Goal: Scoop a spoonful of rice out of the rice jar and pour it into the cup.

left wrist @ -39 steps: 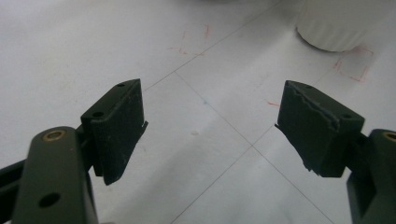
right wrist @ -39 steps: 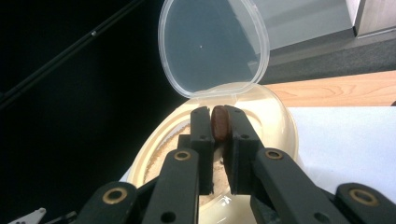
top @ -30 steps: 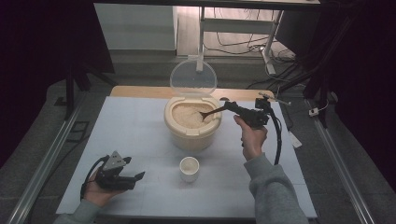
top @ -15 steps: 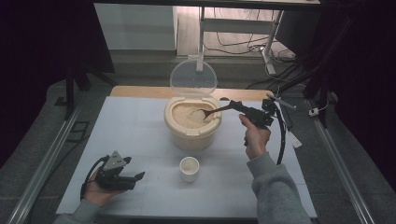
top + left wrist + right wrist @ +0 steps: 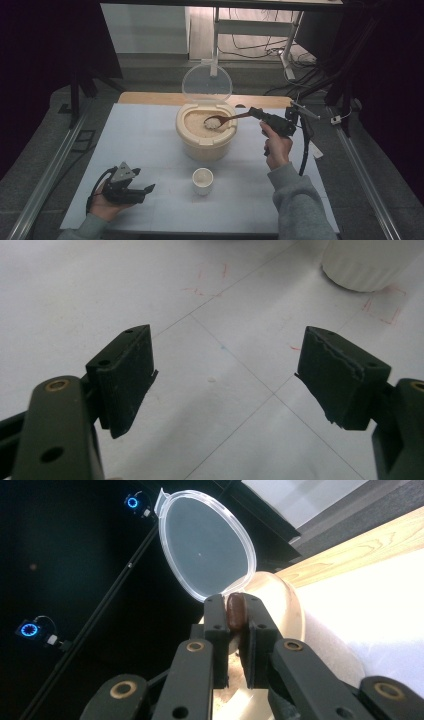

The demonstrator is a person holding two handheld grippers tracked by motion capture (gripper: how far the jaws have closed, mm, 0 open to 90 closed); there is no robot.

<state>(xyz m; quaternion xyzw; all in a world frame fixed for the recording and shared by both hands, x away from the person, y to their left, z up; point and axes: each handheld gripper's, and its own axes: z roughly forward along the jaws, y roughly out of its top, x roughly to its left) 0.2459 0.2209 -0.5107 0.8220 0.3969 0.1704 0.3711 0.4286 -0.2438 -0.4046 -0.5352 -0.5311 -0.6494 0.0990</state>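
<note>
A cream rice container (image 5: 205, 132) stands mid-table with its clear lid (image 5: 206, 83) hinged up behind it. My right gripper (image 5: 256, 114) is shut on the handle of a brown wooden spoon (image 5: 227, 119), whose bowl holds rice just above the rice in the container. In the right gripper view the spoon handle (image 5: 236, 611) is pinched between the jaws of the right gripper (image 5: 235, 622), with the lid (image 5: 205, 542) beyond. A small white cup (image 5: 202, 180) stands in front of the container. My left gripper (image 5: 146, 190) rests open near the table's front left; its jaws (image 5: 225, 377) are spread over bare table, the cup's base (image 5: 367, 265) ahead.
A white sheet (image 5: 150, 135) covers the table, with a wooden strip (image 5: 150, 98) along its far edge. Metal rails run down both sides. A frame with cables (image 5: 250, 35) stands beyond the table.
The right gripper has lifted the spoon out of the rice; its bowl is now loaded and level above the container. The left gripper has not moved.
</note>
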